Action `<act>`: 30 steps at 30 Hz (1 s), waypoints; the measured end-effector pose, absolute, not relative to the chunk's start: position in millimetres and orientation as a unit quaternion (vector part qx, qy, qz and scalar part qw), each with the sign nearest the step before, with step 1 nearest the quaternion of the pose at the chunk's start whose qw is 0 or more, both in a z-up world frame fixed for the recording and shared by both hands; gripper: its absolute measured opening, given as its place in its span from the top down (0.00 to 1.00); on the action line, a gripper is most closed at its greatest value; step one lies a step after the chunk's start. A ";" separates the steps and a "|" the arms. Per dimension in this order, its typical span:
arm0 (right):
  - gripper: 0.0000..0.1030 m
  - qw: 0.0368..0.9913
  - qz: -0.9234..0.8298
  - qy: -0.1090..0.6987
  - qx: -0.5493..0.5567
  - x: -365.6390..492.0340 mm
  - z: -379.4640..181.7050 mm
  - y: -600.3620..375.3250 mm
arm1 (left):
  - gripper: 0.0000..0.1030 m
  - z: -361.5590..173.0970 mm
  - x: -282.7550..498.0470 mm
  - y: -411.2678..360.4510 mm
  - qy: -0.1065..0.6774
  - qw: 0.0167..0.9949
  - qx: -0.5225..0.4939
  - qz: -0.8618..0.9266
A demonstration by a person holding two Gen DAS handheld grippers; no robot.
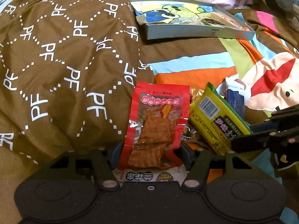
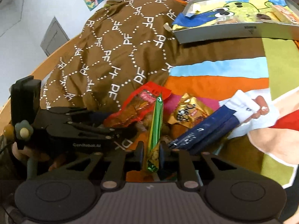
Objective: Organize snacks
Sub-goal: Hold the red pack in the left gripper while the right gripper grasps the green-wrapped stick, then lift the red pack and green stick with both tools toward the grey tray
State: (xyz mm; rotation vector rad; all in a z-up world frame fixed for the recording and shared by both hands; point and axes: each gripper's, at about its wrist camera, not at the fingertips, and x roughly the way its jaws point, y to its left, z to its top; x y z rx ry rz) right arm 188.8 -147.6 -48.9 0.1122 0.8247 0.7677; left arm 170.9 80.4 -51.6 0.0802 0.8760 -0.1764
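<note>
My left gripper is shut on a red snack packet with brown tofu pieces, held upright. My right gripper is shut on a yellow-green snack packet, seen edge-on; the same packet shows flat in the left wrist view, with the right gripper coming in from the right. The left gripper and the red packet show in the right wrist view. A gold packet and a navy blue packet lie just beyond. A white packet lies under my left gripper.
A shallow grey box with a cartoon lining holds a few snacks at the back; it also shows in the right wrist view. A brown patterned quilt bulges on the left. A striped cartoon bedsheet lies underneath.
</note>
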 end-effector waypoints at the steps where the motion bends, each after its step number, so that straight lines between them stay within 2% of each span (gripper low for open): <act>1: 0.75 0.844 0.366 0.389 0.049 188.5 -50.3 -146.3 | 0.39 -51.8 170.1 78.8 0.423 0.902 0.039 -0.084; 4: 0.75 0.849 0.359 0.386 0.022 186.3 -57.5 -137.0 | 0.40 -52.2 169.3 79.3 0.420 0.903 0.029 -0.082; 6: 0.81 0.854 0.350 0.385 0.001 183.0 -62.4 -131.9 | 0.40 -52.4 168.9 80.6 0.417 0.905 0.019 -0.082; 11: 0.84 0.876 0.332 0.346 -0.054 168.6 -55.2 -126.2 | 0.44 -48.8 166.3 82.5 0.404 0.911 -0.005 -0.079; 23: 0.85 0.911 0.273 0.253 -0.180 150.0 -44.0 -120.3 | 0.47 -41.9 159.1 71.0 0.395 0.915 0.003 -0.079; 27: 0.85 0.914 0.264 0.249 -0.183 151.3 -42.4 -123.3 | 0.47 -41.1 157.4 65.1 0.399 0.912 0.013 -0.090; 30: 0.85 0.915 0.262 0.249 -0.180 152.1 -42.0 -124.8 | 0.40 -45.3 159.6 59.1 0.413 0.905 0.028 -0.100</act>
